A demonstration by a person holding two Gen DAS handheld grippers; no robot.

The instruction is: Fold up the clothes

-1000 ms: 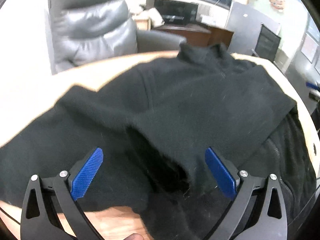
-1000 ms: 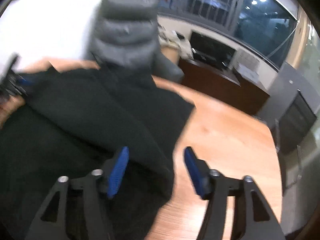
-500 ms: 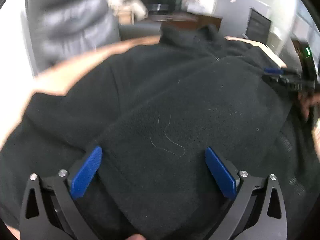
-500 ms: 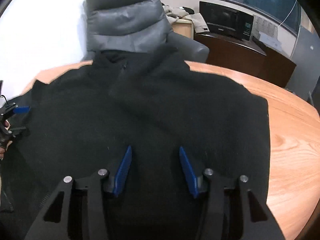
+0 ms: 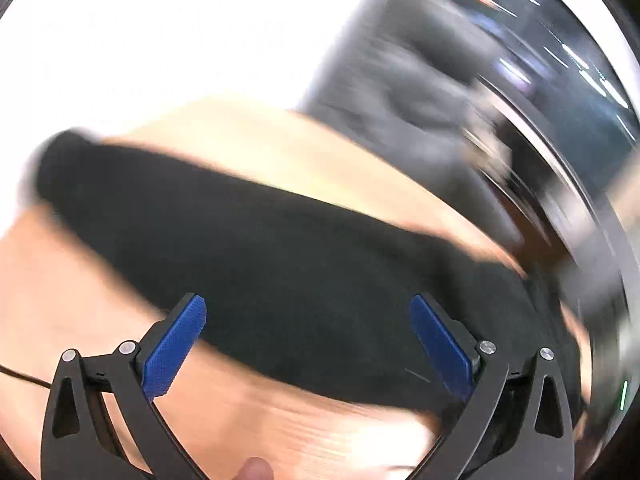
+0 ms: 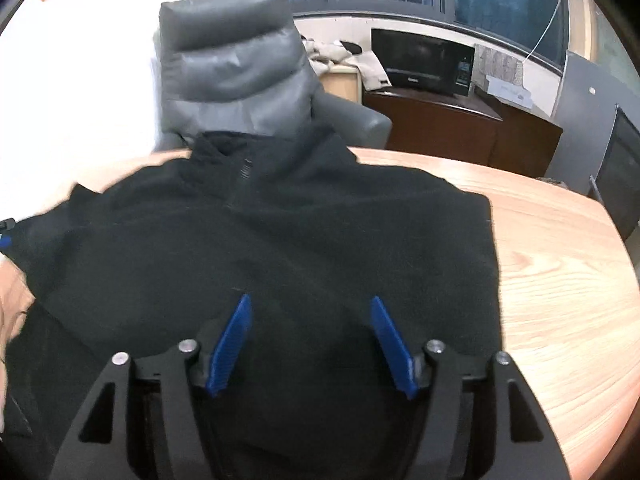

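A black fleece jacket [image 6: 280, 240] lies spread on the wooden table [image 6: 560, 280], collar and zip at the far side, its right part folded in to a straight edge. My right gripper [image 6: 310, 338] is open and empty, hovering over the jacket's near middle. In the blurred left wrist view, a long black sleeve [image 5: 260, 252] stretches across the table [image 5: 280, 420]. My left gripper [image 5: 308, 344] is open and empty, its fingers either side of the sleeve's near edge.
A grey padded chair [image 6: 240, 72] stands behind the table's far edge. A dark cabinet with a microwave [image 6: 424, 64] stands at the back right. The table's curved right edge [image 6: 616, 248] is near. The other gripper's tip [image 6: 5, 236] shows at the left.
The left gripper has swung left off the jacket's body to the outstretched sleeve. The right gripper has moved from the jacket's right edge to over its middle. Both stay open.
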